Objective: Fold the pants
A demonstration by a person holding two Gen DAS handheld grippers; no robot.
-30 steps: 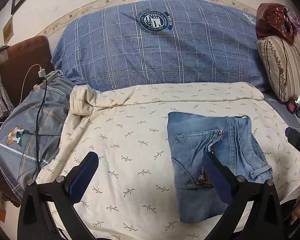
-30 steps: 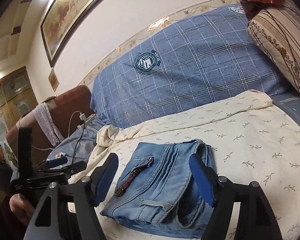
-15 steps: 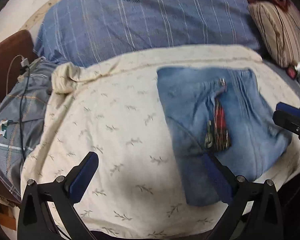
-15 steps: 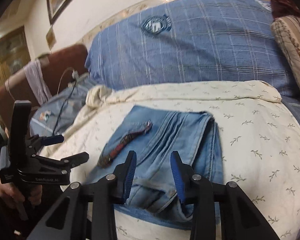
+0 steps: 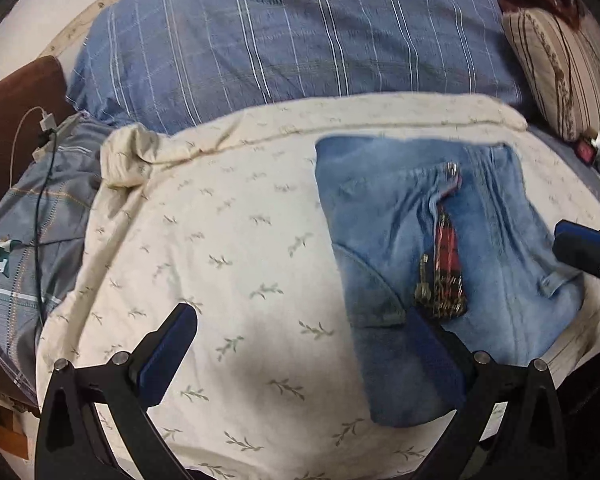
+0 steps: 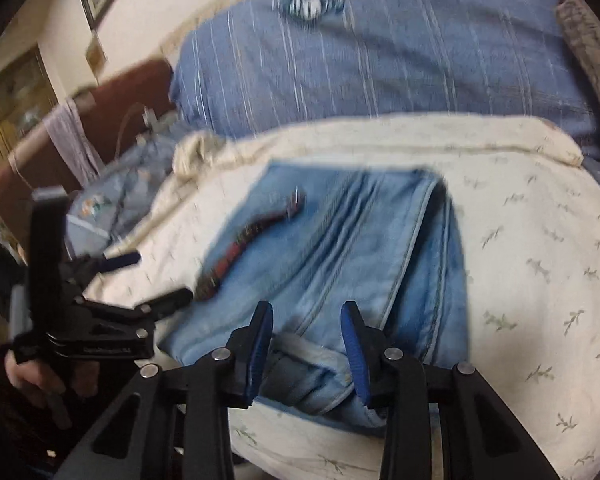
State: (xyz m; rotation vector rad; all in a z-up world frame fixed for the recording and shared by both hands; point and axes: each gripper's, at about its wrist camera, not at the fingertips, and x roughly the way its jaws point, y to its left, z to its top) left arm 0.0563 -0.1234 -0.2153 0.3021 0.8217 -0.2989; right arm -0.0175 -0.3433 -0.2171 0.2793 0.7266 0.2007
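Your folded jeans point(image 5: 400, 232) lie on the cream bedspread point(image 5: 228, 264) near the bed's front edge, a red ornament point(image 5: 446, 256) on top. Your left gripper point(image 5: 300, 356) is wide open and empty; your right gripper point(image 6: 306, 350) is partly open around the waistband, not visibly pinching. Grab only the top layer and the fold could spill open or snag the ornament.

A: What covers the bed?
B: A cream sheet with leaf sprigs point(image 5: 228, 264). At twelve o'clock lies a blue plaid pillow point(image 5: 292, 40) with a round crest.
A: And the sides?
B: A striped cushion point(image 5: 568, 72) at two o'clock; a white charger cable point(image 5: 28, 128) at nine.
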